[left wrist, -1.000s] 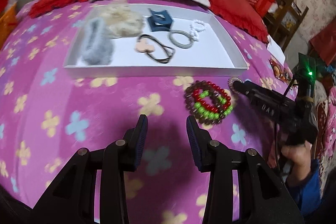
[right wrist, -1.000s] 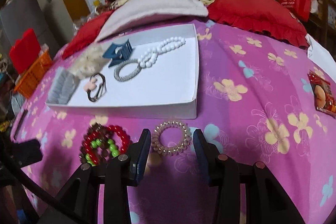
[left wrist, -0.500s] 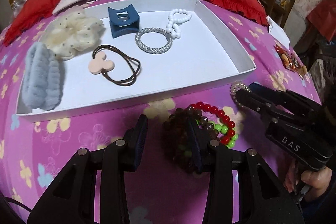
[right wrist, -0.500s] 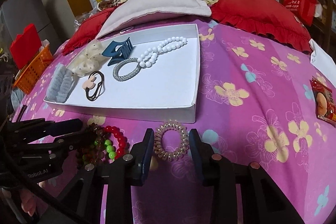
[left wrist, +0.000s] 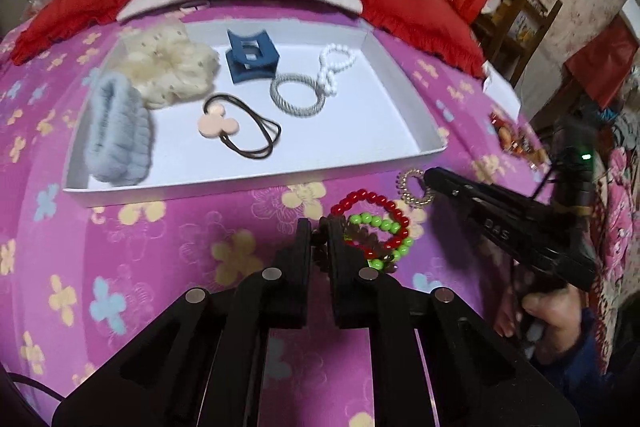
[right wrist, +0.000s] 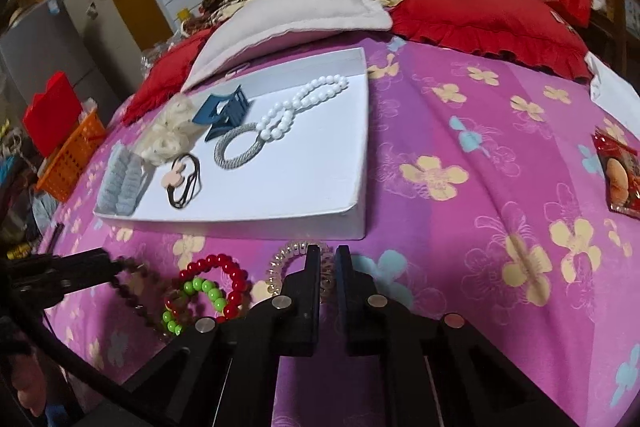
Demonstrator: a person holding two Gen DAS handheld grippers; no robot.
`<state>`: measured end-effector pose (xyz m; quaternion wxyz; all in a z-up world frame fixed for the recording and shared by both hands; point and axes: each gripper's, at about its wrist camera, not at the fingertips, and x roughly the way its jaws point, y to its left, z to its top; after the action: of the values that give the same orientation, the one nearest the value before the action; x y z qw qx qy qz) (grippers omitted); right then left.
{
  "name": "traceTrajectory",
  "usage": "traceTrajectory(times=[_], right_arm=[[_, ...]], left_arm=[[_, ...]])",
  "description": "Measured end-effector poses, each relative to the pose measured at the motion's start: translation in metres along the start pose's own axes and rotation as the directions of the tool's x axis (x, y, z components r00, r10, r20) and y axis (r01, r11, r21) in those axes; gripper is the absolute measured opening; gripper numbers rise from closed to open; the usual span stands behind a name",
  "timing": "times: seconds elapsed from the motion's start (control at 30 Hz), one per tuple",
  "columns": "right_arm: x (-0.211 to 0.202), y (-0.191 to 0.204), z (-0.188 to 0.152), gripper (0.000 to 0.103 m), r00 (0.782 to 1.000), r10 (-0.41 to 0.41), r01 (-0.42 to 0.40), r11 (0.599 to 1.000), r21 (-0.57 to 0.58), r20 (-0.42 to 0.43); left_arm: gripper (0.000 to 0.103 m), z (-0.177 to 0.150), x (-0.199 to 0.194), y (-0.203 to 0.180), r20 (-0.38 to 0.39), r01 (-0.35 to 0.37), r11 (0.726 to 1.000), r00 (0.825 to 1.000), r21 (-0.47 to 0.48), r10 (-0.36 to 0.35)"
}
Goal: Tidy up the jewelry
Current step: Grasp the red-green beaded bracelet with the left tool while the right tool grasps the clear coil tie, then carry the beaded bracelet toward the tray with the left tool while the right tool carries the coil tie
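Observation:
A white tray (left wrist: 430, 141) (right wrist: 362, 155) on the pink bedspread holds a grey scrunchie (left wrist: 118, 135), cream scrunchie (left wrist: 168, 67), blue claw clip (left wrist: 250, 61), silver hair tie (left wrist: 296, 95), white bead bracelet (left wrist: 334, 67) and a Mickey hair tie (left wrist: 236, 131). My left gripper (left wrist: 319, 233) is shut on the dark brown bead bracelet (right wrist: 132, 291), beside the red (left wrist: 372, 201) and green (left wrist: 380, 225) bracelets. My right gripper (right wrist: 328, 255) is shut on the clear spiral hair tie (right wrist: 284, 259), just in front of the tray.
Red pillows (right wrist: 480, 11) and a white pillow (right wrist: 288, 15) lie behind the tray. A snack packet (right wrist: 618, 171) lies at the right. An orange basket (right wrist: 70, 155) stands off the bed at the left.
Both grippers have closed: the left on the brown bead bracelet, the right on the spiral hair tie. Both moved in closer to their items.

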<state>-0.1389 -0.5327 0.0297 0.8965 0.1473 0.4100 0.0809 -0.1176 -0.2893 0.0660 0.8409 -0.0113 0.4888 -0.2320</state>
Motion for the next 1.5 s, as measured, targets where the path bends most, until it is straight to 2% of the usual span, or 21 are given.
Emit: traceTrajectory(times=[0.2,0.37,0.4,0.47,0.5,0.8,0.9,1.03,1.1,1.13,1.17,1.33,1.4,1.5], right_arm=[[-0.011,-0.009,0.001,0.007,0.999,0.029,-0.031,0.998,0.053,0.040],[-0.013,-0.005,0.005,0.007,0.999,0.034,-0.035,0.999,0.028,0.032],[-0.011,-0.006,0.005,0.008,0.999,0.030,-0.030,0.999,0.028,0.021],[-0.007,-0.008,0.003,0.024,1.000,0.024,-0.024,0.999,0.037,0.005],[-0.006,-0.009,0.003,0.026,1.000,0.024,-0.024,0.999,0.041,0.002],[-0.004,-0.027,0.000,0.026,0.995,0.100,-0.097,0.986,0.137,-0.016],[0.002,-0.016,-0.001,0.026,0.997,0.076,-0.073,0.993,0.089,-0.028],[0.008,0.008,-0.004,0.026,1.000,-0.004,0.003,0.999,-0.039,-0.018],[0.011,0.023,-0.007,0.022,0.998,-0.062,0.060,0.990,-0.126,-0.013],[0.013,0.031,-0.009,0.013,0.998,-0.068,0.064,0.984,-0.166,-0.019],[0.014,0.036,-0.011,0.010,0.999,-0.048,0.043,0.982,-0.182,-0.026],[0.010,0.036,-0.012,0.009,0.996,0.086,-0.088,0.988,-0.125,-0.020],[0.001,0.030,-0.009,0.009,0.989,0.147,-0.145,0.986,-0.080,0.013],[-0.011,0.021,-0.006,0.009,0.978,0.196,-0.195,0.981,-0.019,0.064]], left_arm=[[0.007,0.001,-0.038,-0.008,0.063,0.003,0.999,0.998,0.053,-0.006],[0.007,0.004,-0.058,-0.018,0.096,-0.004,0.996,0.995,0.090,-0.005],[0.007,0.005,-0.060,-0.018,0.100,-0.004,0.996,0.995,0.088,-0.005],[0.007,0.006,-0.065,-0.018,0.113,-0.010,0.997,0.994,0.080,0.001],[0.007,0.005,-0.066,-0.017,0.116,-0.013,0.997,0.993,0.075,0.005],[0.007,-0.002,-0.078,-0.012,0.133,-0.032,0.998,0.991,0.047,0.025],[0.007,-0.003,-0.080,-0.011,0.142,-0.027,0.998,0.990,0.052,0.020],[0.007,-0.005,-0.078,-0.011,0.133,-0.019,0.998,0.991,0.054,0.011],[0.007,-0.006,-0.078,-0.012,0.135,-0.019,0.998,0.991,0.053,0.011],[0.007,-0.006,-0.078,-0.012,0.135,-0.020,0.998,0.991,0.053,0.012],[0.007,-0.006,-0.077,-0.012,0.135,-0.021,0.998,0.991,0.052,0.014],[0.007,-0.006,-0.076,-0.012,0.134,-0.028,0.998,0.991,0.052,0.021],[0.007,-0.004,-0.076,-0.011,0.133,-0.029,0.998,0.991,0.047,0.022],[0.007,0.000,-0.078,-0.010,0.143,-0.031,0.998,0.989,0.047,0.023]])
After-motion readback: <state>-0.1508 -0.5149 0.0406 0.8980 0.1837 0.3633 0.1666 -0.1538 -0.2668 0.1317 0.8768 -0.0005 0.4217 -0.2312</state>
